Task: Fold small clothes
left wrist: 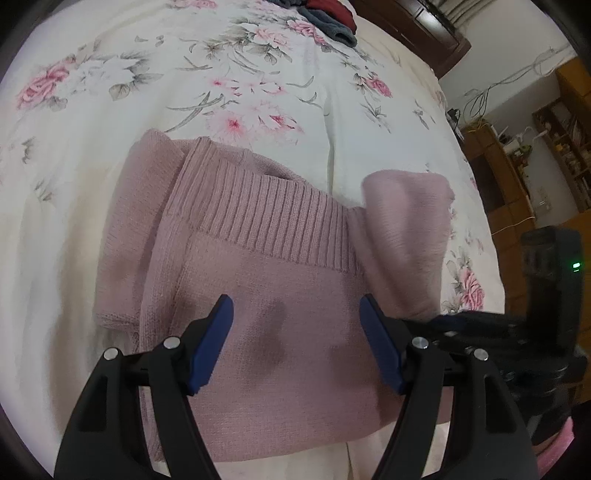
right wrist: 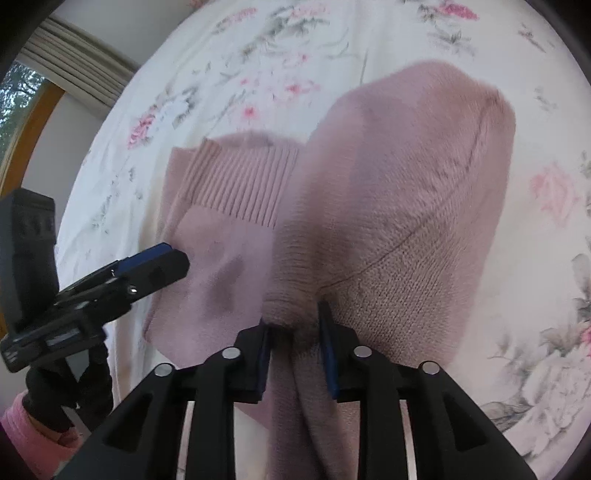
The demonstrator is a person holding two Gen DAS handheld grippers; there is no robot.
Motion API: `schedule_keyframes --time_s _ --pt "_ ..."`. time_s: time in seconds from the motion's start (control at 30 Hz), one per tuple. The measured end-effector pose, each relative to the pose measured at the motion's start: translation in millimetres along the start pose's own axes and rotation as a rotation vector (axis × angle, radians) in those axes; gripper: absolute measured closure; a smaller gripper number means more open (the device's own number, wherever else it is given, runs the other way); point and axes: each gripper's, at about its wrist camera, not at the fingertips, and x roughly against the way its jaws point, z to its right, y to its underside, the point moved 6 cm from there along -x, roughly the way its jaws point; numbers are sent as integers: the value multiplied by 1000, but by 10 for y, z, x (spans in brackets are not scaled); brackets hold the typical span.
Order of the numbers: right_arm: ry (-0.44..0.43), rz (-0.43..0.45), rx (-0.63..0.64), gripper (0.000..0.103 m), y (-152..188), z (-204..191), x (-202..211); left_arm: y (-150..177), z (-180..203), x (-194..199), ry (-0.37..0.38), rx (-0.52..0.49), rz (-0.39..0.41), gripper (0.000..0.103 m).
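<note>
Left gripper (left wrist: 295, 332) of mine is hanging over the near part of the dusty-pink knitted sweater (left wrist: 258, 258), blue-padded fingers (left wrist: 212, 343) spread wide apart with nothing between them, so it's not holding anything. That sweater sits on the white bedsheet with pink flowers (left wrist: 147, 74), partly folded already, with the wide ribbed band (left wrist: 266, 218) running across the middle and a folded edge off to the left. Far back on the bed there's a little heap of dark red and grey-blue clothes (left wrist: 325, 18).

Moving right, a chunk of the same sweater is lifted up off the rest, and that's what my right gripper (right wrist: 295, 332) has: its fingers (right wrist: 327, 354) are pinched in on a bunched fold of the knit, with fabric draping down on both sides. From that side you can also see my left one poking in from the left, just above the flat bit of the sweater. Can't tell if it's touching. Wooden shelves (left wrist: 554, 155) are off at the far right edge of the room.
</note>
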Motion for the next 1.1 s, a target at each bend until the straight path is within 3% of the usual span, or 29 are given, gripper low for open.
schedule_keyframes --time_s 0.17,0.27,0.4,0.67,0.9,1.03,1.07,1.1 --pt "-77 15 -37 59 16 4 -43 -13 15 -60 43 40 -15 33" --pt "-202 21 -88 57 40 13 30 -31 75 -101 83 63 -22 33" --pt "-246 108 -109 57 90 115 393 -33 245 -176 166 98 -41 33" --pt "-190 209 -239 57 338 823 890 65 529 -540 251 132 -132 33" --pt "-189 183 -329 57 627 1243 785 182 664 -849 292 179 -200 33" --pt "-183 166 -326 57 701 1286 693 174 749 -908 270 162 -193 33" --pt "-181 161 -328 57 713 1303 675 163 757 -911 262 157 -191 34" --pt "-182 159 -329 57 726 1313 666 143 768 -913 246 152 -181 47"
